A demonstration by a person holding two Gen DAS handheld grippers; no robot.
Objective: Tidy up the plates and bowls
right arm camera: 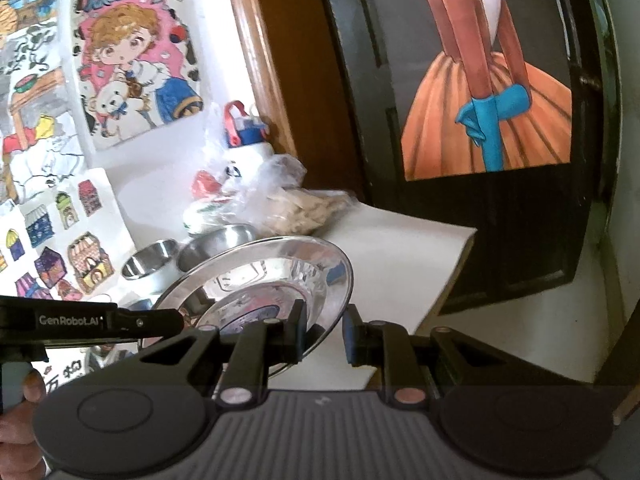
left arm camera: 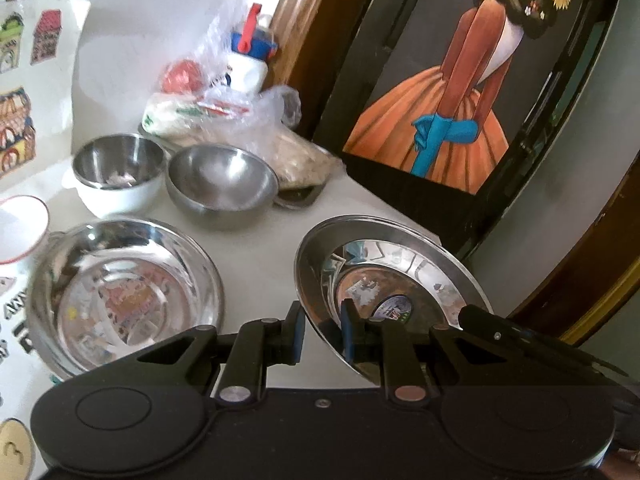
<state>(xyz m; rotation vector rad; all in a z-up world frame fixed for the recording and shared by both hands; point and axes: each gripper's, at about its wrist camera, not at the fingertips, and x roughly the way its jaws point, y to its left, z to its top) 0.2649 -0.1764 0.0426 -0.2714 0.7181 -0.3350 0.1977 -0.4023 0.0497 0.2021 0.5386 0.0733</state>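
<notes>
A shiny steel plate (left arm camera: 396, 280) is lifted and tilted above the white table, over its right part. My left gripper (left arm camera: 323, 330) straddles the plate's near-left rim, jaws partly apart. My right gripper (right arm camera: 323, 330) straddles the same plate (right arm camera: 272, 272) at its right rim, jaws also apart. A second steel plate (left arm camera: 124, 296) lies flat on the table at left. Behind it stand a steel bowl (left arm camera: 222, 184) and a smaller steel bowl nested in a white bowl (left arm camera: 118, 172). A white bowl with a red rim (left arm camera: 20, 228) is at the far left.
Plastic bags of food (left arm camera: 224, 112) and a white bottle with a blue cap (left arm camera: 252, 56) crowd the back of the table. The table's right edge (right arm camera: 460, 264) drops beside a dark door with a painted figure (left arm camera: 452, 92). Drawings cover the wall at left (right arm camera: 132, 60).
</notes>
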